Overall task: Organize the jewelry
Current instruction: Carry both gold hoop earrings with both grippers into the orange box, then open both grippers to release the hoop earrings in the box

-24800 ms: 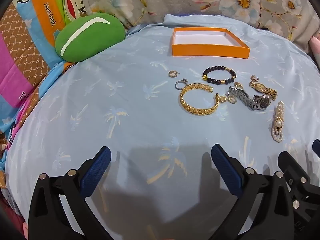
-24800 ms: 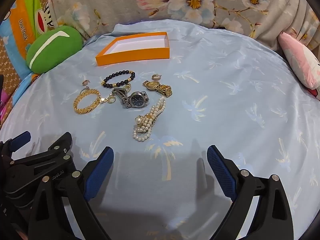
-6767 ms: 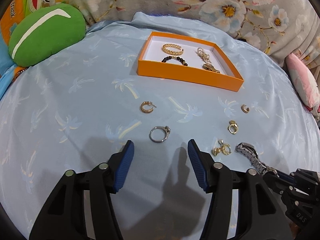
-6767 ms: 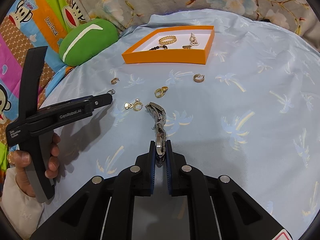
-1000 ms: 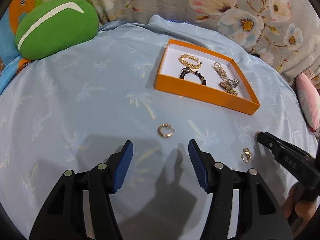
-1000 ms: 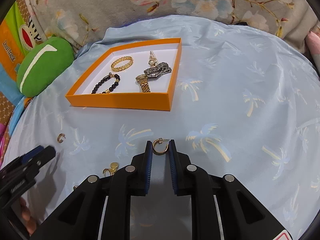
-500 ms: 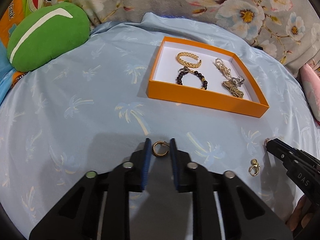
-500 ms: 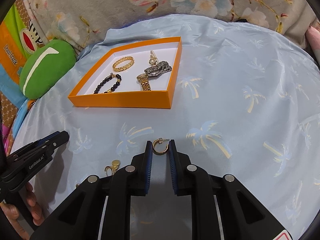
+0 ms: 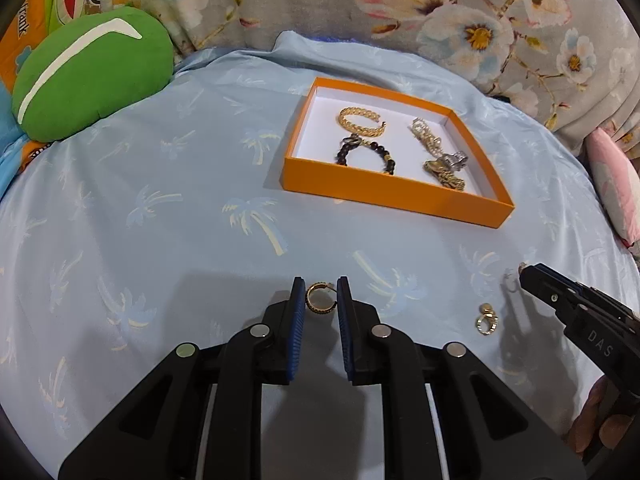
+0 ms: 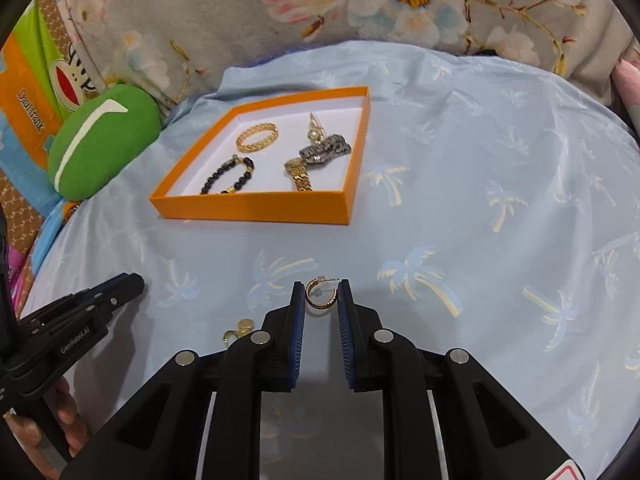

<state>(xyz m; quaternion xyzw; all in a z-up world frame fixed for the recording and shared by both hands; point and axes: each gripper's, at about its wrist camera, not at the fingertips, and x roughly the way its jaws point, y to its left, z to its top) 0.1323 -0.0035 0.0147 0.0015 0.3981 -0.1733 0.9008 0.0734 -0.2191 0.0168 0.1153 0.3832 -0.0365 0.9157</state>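
Each hand-held gripper pinches a gold hoop earring — left (image 9: 320, 300) on one (image 9: 319, 303), right (image 10: 320, 298) on another (image 10: 320, 294). The left jaws have just closed (blue pads nearly together). A third earring (image 9: 486, 319) lies loose.

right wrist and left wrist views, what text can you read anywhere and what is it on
"GenRobot.AI" on the left gripper body, right wrist view.
"DAS" on the right gripper body, left wrist view.
"Daul frank" on the cartoon monkey fabric, right wrist view.
"rank" on the same fabric's orange edge, cut off, left wrist view.
The red-edged sticker is cropped, unreadable.
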